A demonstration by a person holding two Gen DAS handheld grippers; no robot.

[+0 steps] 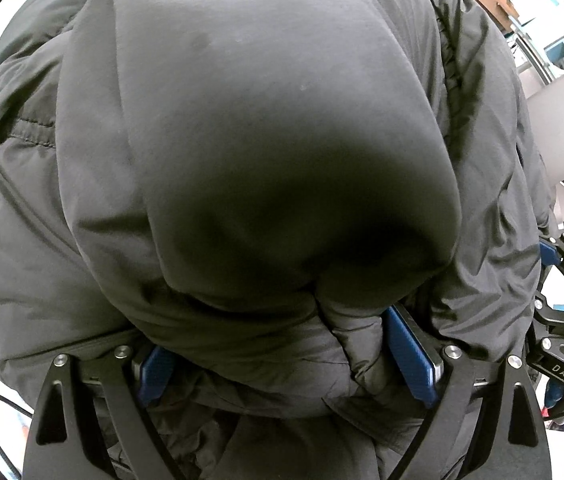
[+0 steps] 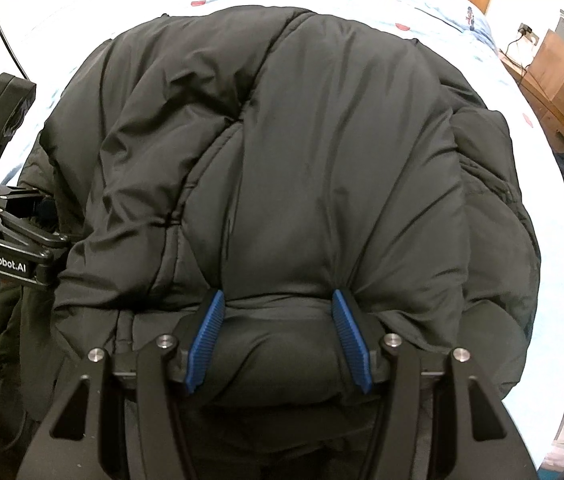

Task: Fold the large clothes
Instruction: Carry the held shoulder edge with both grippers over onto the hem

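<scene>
A black puffer jacket (image 2: 282, 160) lies bunched on a bed's white printed sheet (image 2: 121, 8). Both grippers, left gripper (image 1: 282, 344) and right gripper (image 2: 277, 340), pinch thick folds of its near edge between blue pads.

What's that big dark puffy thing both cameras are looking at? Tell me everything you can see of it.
It is a black puffer jacket, quilted, with stitched seams and a slightly shiny, wrinkled shell. It lies bunched in a thick mound on a pale patterned bedsheet. The right claw pinches a fat fold of it between blue ribbed pads. In the left wrist view, smooth matte fabric drapes over the left claw, whose pads stand wide with padding bulging between them.
</scene>
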